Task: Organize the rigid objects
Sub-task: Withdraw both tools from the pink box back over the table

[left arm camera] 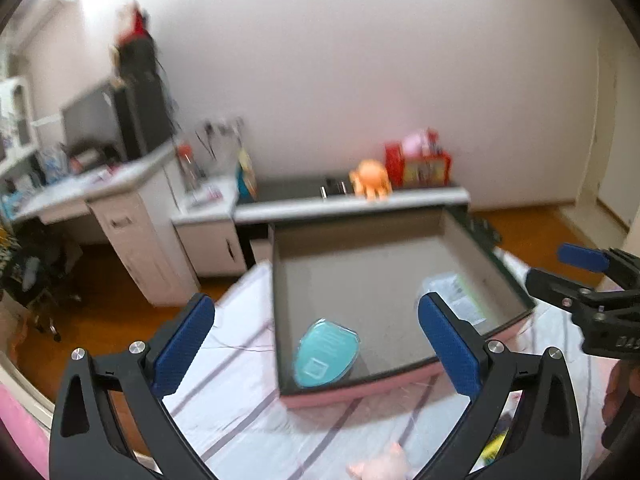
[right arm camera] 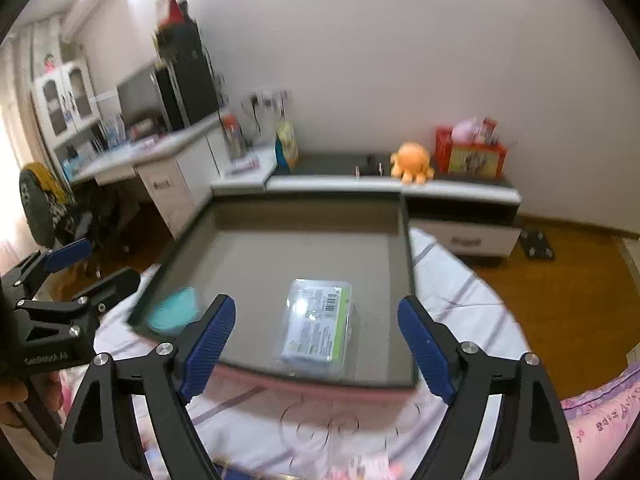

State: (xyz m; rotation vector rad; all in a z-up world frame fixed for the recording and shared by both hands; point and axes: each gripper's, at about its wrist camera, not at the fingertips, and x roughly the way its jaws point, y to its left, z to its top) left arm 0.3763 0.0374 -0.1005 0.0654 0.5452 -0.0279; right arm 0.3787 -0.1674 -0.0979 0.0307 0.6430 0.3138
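A shallow box [left arm camera: 360,392] with a grey inside and pink outer wall lies on a striped bedsheet; in the right wrist view its right wall [right arm camera: 405,240] shows. Inside rest a teal oval case [left arm camera: 326,354] [right arm camera: 176,312] near the front left corner and a clear plastic pack with a green label [left arm camera: 456,292] [right arm camera: 318,326] toward the front right. My left gripper [left arm camera: 316,304] [right arm camera: 96,268] hovers over the box's near left part, open and holding nothing. My right gripper [right arm camera: 316,305] [left arm camera: 560,270] hangs above the clear pack, also open with nothing between its fingers.
A small pink toy [left arm camera: 380,466] lies on the sheet in front of the box. Beyond the bed stands a low cabinet with an orange plush octopus [left arm camera: 370,180] [right arm camera: 412,162] and a red box [left arm camera: 424,164]. A desk with a monitor [right arm camera: 144,96] is at left.
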